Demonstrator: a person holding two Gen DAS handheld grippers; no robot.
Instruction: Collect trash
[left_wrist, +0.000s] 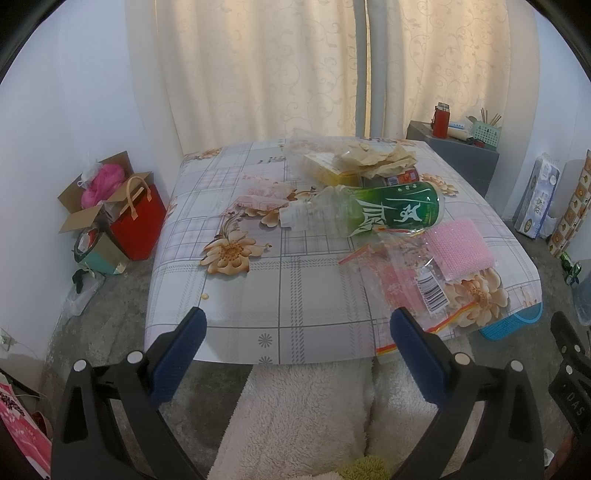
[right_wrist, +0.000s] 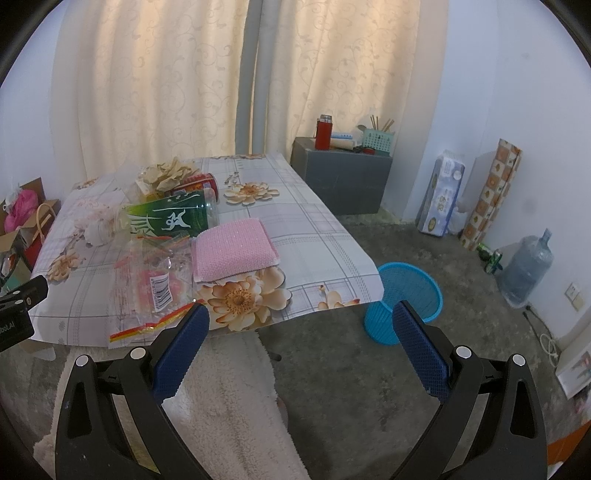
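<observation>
Blue-padded, the left tool (left_wrist: 295, 325) and right tool (right_wrist: 301, 321) both hung spread wide and empty at the near edge of the surface (left_wrist: 258, 295). Beyond them lay the trash: a clear wrapper (left_wrist: 402, 280), a pink sponge (right_wrist: 234, 251), a green bottle (left_wrist: 369, 212) on its side, crumpled paper (left_wrist: 373, 157). A blue bin (right_wrist: 404, 302) stood on the floor just beside the surface's right corner.

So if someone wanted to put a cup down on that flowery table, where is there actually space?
The near left of the table is bare, between the front edge and the green-labelled bottle. The far right corner beyond the pink sponge is also free. The middle and back are crowded: bottle, crumpled paper, yellow box and clear plastic bags overlap there.
</observation>
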